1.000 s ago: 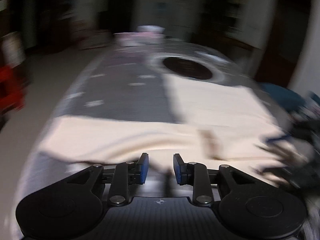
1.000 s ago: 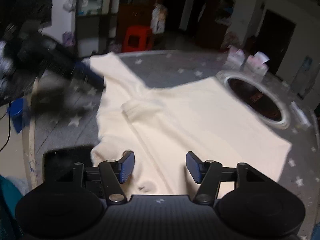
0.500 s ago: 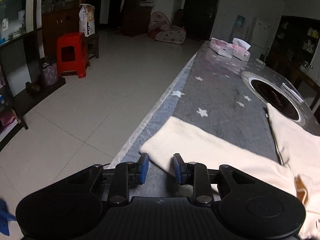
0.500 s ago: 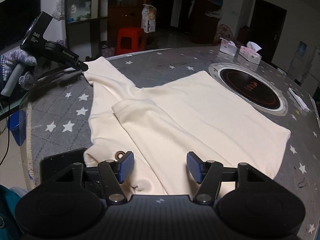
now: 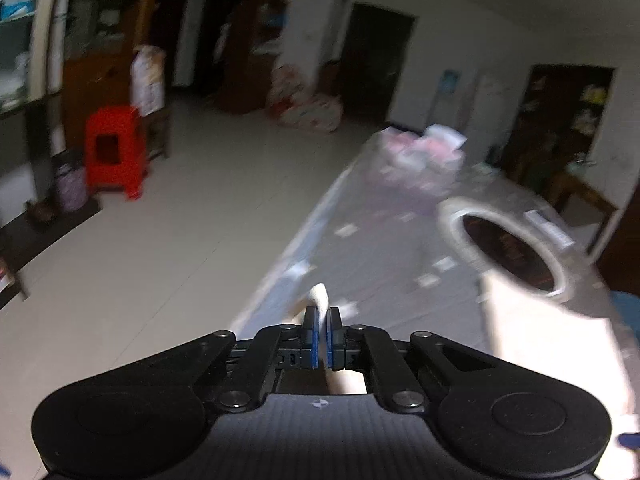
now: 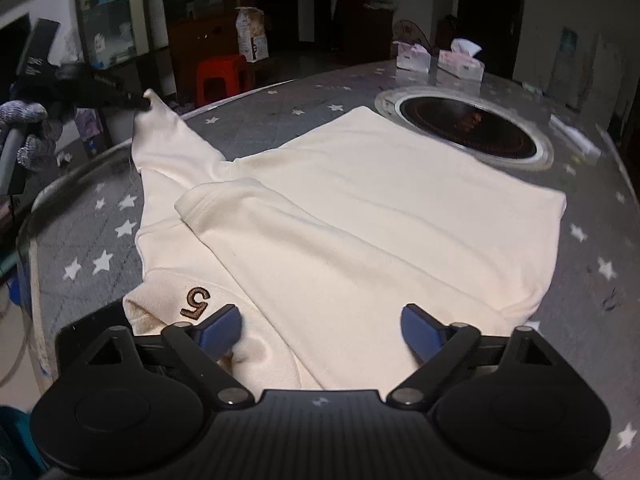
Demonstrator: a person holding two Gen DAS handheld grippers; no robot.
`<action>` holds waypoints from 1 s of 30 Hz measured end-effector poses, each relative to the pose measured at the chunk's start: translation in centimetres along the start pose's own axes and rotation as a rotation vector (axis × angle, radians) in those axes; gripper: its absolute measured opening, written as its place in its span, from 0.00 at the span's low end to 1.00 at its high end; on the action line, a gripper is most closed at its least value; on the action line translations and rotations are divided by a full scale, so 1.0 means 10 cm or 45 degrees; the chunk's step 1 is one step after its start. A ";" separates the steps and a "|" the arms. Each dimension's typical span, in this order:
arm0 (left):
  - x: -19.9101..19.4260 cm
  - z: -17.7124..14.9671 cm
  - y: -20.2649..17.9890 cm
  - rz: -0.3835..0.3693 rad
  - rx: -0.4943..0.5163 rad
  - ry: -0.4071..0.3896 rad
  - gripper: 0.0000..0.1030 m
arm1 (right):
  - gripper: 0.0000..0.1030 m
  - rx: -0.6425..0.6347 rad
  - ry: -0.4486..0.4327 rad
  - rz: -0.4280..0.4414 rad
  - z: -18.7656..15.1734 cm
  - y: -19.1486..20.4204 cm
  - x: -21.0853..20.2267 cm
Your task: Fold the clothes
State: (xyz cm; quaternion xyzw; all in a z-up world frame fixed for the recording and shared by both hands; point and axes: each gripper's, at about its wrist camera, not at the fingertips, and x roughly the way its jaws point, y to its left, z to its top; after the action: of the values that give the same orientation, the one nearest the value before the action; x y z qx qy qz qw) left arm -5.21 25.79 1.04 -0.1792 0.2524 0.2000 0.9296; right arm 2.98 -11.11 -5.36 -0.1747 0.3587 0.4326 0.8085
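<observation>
Although the left wrist view is smeared with blur, the left gripper (image 5: 322,322) shows its blue pads pressed together on a tip of cream sleeve (image 5: 319,295), lifted above the edge of the grey star-patterned table (image 5: 372,264). A round dark cooktop (image 5: 510,254) sits further along the table, and a red stool (image 5: 116,146) stands on the floor.

In the right wrist view, the right gripper (image 6: 320,326) hangs with its fingers spread wide over the cream shirt (image 6: 360,216), gripping nothing. The shirt lies flat on the table, one side folded over. A brown "5" patch (image 6: 196,303) is near the left finger. At far left, a gloved hand (image 6: 30,134) holds the other gripper, which pinches the sleeve end.
</observation>
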 end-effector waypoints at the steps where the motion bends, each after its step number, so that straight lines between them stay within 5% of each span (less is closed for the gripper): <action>1: -0.05 0.05 -0.11 -0.046 0.017 -0.018 0.04 | 0.95 0.015 0.003 0.009 0.00 -0.01 0.01; 8: -0.31 0.19 -0.85 -0.370 0.112 -0.065 0.04 | 1.00 0.044 -0.006 0.026 -0.02 -0.02 0.01; 18: -0.42 -0.16 -1.96 -0.803 0.277 0.055 0.04 | 1.00 0.162 -0.095 0.015 -0.12 -0.23 -0.34; 24: -0.23 -0.60 -2.27 -0.915 0.346 0.275 0.13 | 1.00 0.232 -0.115 -0.065 -0.26 -0.41 -0.53; 30: -0.08 -0.68 -2.01 -0.796 0.370 0.320 0.13 | 0.99 0.296 -0.135 -0.145 -0.40 -0.57 -0.71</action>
State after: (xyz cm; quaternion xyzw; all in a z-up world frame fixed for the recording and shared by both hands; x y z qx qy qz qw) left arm 0.75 5.46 0.62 -0.1369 0.3234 -0.1555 0.9233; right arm 3.37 -20.79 -3.00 -0.0768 0.3528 0.3501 0.8644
